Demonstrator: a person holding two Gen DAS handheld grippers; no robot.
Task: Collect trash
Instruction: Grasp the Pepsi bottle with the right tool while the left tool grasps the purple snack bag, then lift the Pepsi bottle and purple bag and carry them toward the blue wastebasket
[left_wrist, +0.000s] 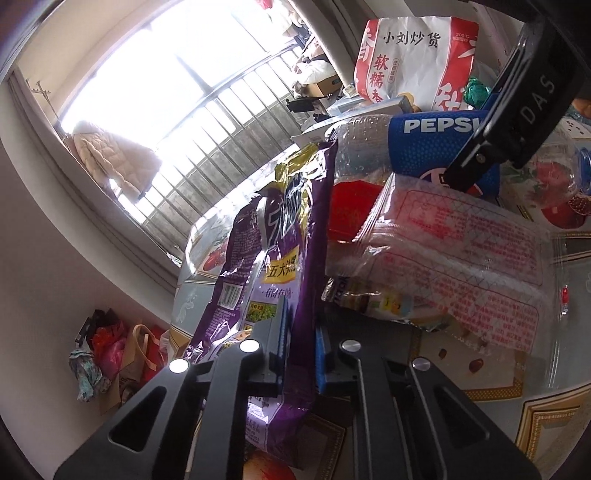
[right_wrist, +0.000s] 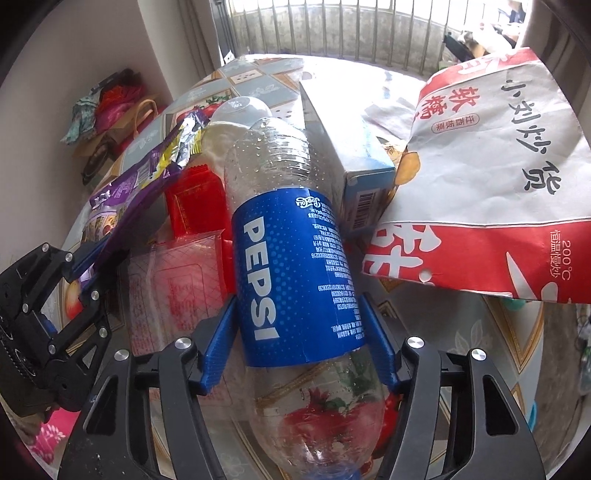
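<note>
The left gripper (left_wrist: 299, 332) pinches a purple snack bag (left_wrist: 280, 236). The right gripper (right_wrist: 301, 339) clamps an empty Pepsi bottle (right_wrist: 295, 266), just beside a red-and-white paper bag (right_wrist: 480, 177).

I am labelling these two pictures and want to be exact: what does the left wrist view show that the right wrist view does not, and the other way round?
Only the left wrist view shows the bright window, a pale quilted jacket hanging by it, and the left gripper pinching the purple snack bag from close up.

Only the right wrist view shows the right gripper with its blue fingers on both sides of the Pepsi bottle, and the barcode end of the light blue box.

Both show the bottle, the purple bag, the red-and-white paper bag and the clear red-printed wrapper.
</note>
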